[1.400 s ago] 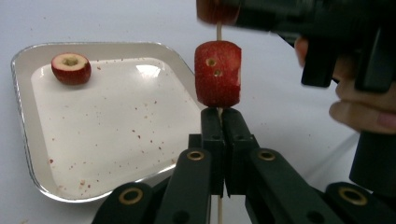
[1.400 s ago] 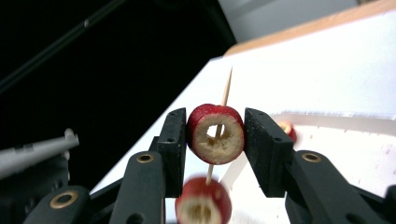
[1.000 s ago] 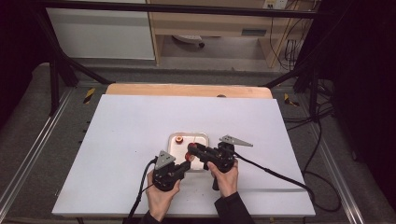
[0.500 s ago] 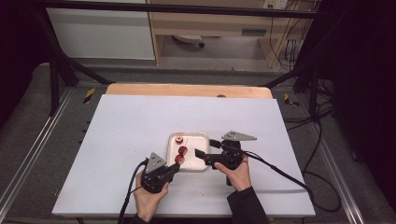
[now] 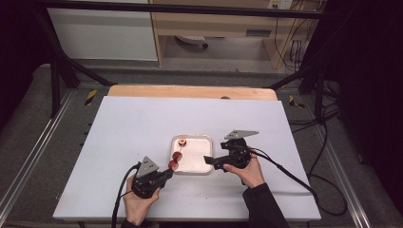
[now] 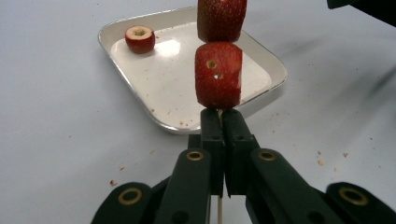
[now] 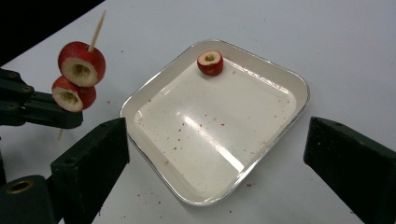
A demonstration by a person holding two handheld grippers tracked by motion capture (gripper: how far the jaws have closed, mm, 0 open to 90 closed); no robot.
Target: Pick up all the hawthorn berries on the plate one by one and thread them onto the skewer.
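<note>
Gripping a thin wooden skewer (image 6: 219,114), the left gripper (image 5: 164,175) sat nearest the person, at the near left of the table; its black jaws were clamped tight on the stick just below the fruit. Two red hollowed fruit pieces (image 6: 218,74) were threaded on that skewer, one above the other, and in the high view they hung at the near left corner of the tray. To the right, the right gripper (image 5: 209,160) rested at the tray's right edge. Its jaws had just been opening and stood wide apart, with nothing pressed between them; in the right gripper view they framed the tray's near corner.

Between the two grippers lay a shallow, square white tray with rounded corners and a metal rim (image 5: 208,140). Inside it, one more red fruit piece with a cored centre (image 5: 182,142) sat alone near the far left corner, hollow side up. Small red crumbs speckled the tray floor.

Beneath everything was a white table top (image 5: 123,128), dusted with a few crumbs near the tray. A pale wooden board (image 5: 190,91) ran along its far edge. Beyond that stood a wooden shelf unit (image 5: 214,28) and a white panel (image 5: 102,33), with dark cables (image 5: 328,142) trailing over the grey floor at the right.
</note>
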